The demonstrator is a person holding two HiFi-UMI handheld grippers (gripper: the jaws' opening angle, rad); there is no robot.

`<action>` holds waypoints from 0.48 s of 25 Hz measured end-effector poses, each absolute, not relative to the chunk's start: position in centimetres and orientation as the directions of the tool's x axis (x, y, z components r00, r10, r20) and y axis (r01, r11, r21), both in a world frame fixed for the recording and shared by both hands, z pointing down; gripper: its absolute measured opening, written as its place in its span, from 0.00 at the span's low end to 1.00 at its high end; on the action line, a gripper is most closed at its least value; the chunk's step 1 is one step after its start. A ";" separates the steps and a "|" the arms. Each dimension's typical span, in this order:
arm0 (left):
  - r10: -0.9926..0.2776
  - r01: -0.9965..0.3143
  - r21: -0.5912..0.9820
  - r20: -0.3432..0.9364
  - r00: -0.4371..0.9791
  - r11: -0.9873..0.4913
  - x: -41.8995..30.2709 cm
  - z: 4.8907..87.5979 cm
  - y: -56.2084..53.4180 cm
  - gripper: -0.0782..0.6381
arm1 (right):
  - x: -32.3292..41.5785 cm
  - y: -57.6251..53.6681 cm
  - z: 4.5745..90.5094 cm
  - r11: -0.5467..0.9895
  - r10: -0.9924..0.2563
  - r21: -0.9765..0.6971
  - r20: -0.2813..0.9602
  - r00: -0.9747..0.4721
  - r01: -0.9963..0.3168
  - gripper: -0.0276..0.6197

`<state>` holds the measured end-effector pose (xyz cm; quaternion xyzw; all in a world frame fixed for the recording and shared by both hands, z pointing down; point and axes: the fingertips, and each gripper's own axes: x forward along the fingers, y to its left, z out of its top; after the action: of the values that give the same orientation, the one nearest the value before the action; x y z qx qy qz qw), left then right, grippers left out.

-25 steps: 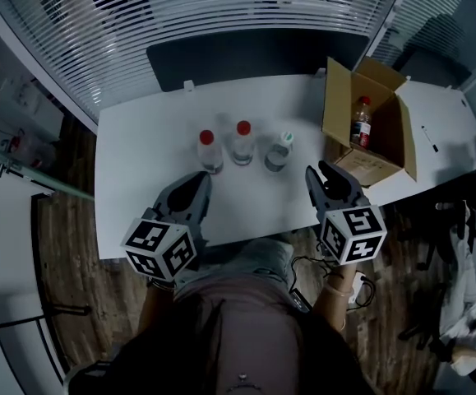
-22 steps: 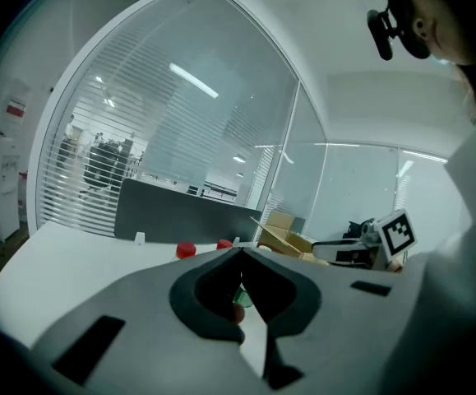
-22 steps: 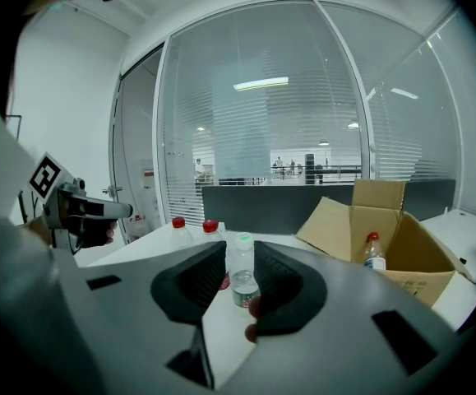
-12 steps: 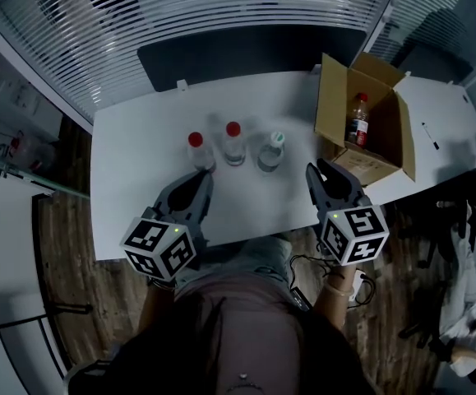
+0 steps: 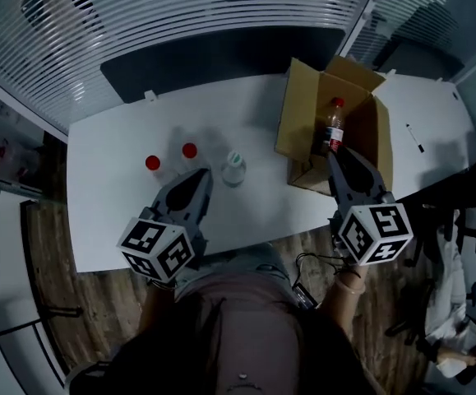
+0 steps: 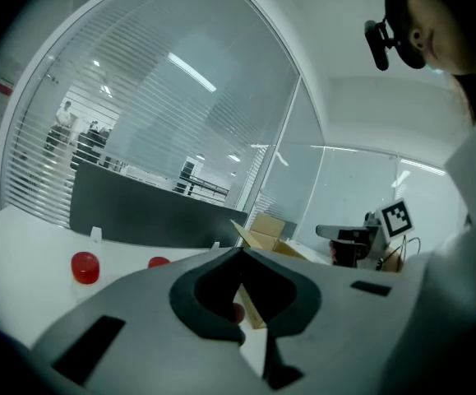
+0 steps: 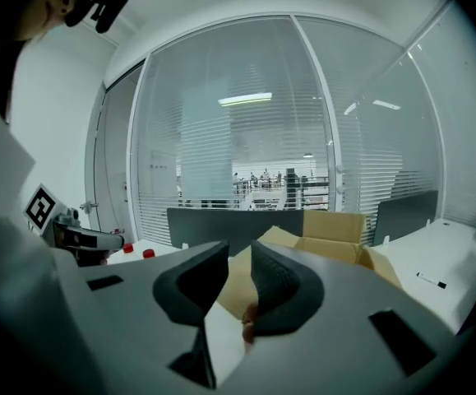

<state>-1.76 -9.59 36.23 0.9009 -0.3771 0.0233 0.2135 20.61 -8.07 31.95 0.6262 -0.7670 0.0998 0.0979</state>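
Head view has my right tongs [image 5: 342,158] at the near wall of the cardboard box [image 5: 300,112], which stands open at the right end of the table [image 5: 106,188]. A second ago they were lined up on the white-capped bottle [image 5: 234,166]. They have swung right since then, and that bottle now stands well to their left, on the table between the two tongs.

In the right gripper view the right tongs [image 7: 239,252] stand narrowly apart with nothing gripped. Only the brown cardboard box [image 7: 336,227] shows through the gap. I cannot quite tell whether the tips rest on the cardboard or hang just above it.

A dark bottle with a red cap [image 5: 330,127] stands upright inside the box, just beyond those tips.

My left tongs [image 5: 201,176] have hardly moved over the table. They sit close to the nearer of the two red-capped bottles [image 5: 189,151], with the other red-capped bottle [image 5: 152,164] a little further left. In the left gripper view the left tongs [image 6: 241,253] are closed tip to tip on nothing, as they were before. The two red caps now show off to the left there, so that view has turned toward the box.

So the right side has shifted from the bottles standing on the table to the box, while the three bottles stand untouched.
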 end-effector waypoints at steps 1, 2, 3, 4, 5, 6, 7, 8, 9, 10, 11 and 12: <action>-0.670 -0.688 0.369 0.199 0.715 -0.625 -0.9 36.0 -10.1 0.12 | 21.9 -8.7 31.7 0.180 -0.943 -0.036 0.277 -0.183 -0.983 0.20; -0.670 -0.687 0.372 0.196 0.716 -0.625 -0.2 35.9 -10.6 0.12 | 23.1 -9.3 31.5 0.164 -0.945 -0.044 0.280 -0.170 -0.985 0.20; -0.672 -0.686 0.374 0.193 0.715 -0.623 0.5 35.7 -11.0 0.12 | 24.3 -10.0 31.4 0.150 -0.946 -0.053 0.284 -0.159 -0.987 0.20; -0.674 -0.687 0.377 0.190 0.714 -0.622 1.1 35.6 -11.4 0.12 | 25.5 -10.8 31.4 0.137 -0.945 -0.066 0.290 -0.150 -0.988 0.20; -0.675 -0.687 0.378 0.187 0.713 -0.621 1.7 35.5 -11.8 0.12 | 26.6 -11.5 31.5 0.122 -0.944 -0.077 0.300 -0.139 -0.990 0.20; -0.676 -0.687 0.379 0.185 0.713 -0.621 2.3 35.4 -12.1 0.12 | 27.8 -12.3 31.7 0.103 -0.941 -0.082 0.314 -0.124 -0.991 0.20; -0.676 -0.686 0.378 0.185 0.714 -0.621 2.9 35.4 -12.4 0.12 | 29.0 -13.0 31.9 0.082 -0.938 -0.076 0.331 -0.103 -0.994 0.20; -0.676 -0.687 0.376 0.185 0.713 -0.621 3.5 35.3 -12.6 0.12 | 30.1 -13.7 32.1 0.065 -0.934 -0.064 0.348 -0.083 -0.996 0.20; -0.679 -0.690 0.374 0.185 0.710 -0.619 4.0 35.3 -12.9 0.12 | 31.0 -14.4 32.3 0.055 -0.930 -0.058 0.362 -0.072 -0.997 0.20; -0.684 -0.694 0.375 0.184 0.706 -0.615 4.3 35.2 -13.1 0.12 | 31.8 -15.2 32.5 0.054 -0.925 -0.069 0.372 -0.075 -0.996 0.20; -0.690 -0.698 0.376 0.183 0.701 -0.609 4.6 35.1 -13.4 0.12 | 32.4 -16.0 32.8 0.059 -0.921 -0.093 0.379 -0.090 -0.994 0.20; -0.694 -0.702 0.377 0.183 0.696 -0.604 4.9 35.1 -13.7 0.12 | 33.0 -16.8 33.2 0.066 -0.916 -0.122 0.386 -0.108 -0.990 0.20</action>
<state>4.86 -13.66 35.13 0.8955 -0.3899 0.0090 0.2144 32.96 -16.84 33.22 0.6596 -0.7226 0.1789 0.1035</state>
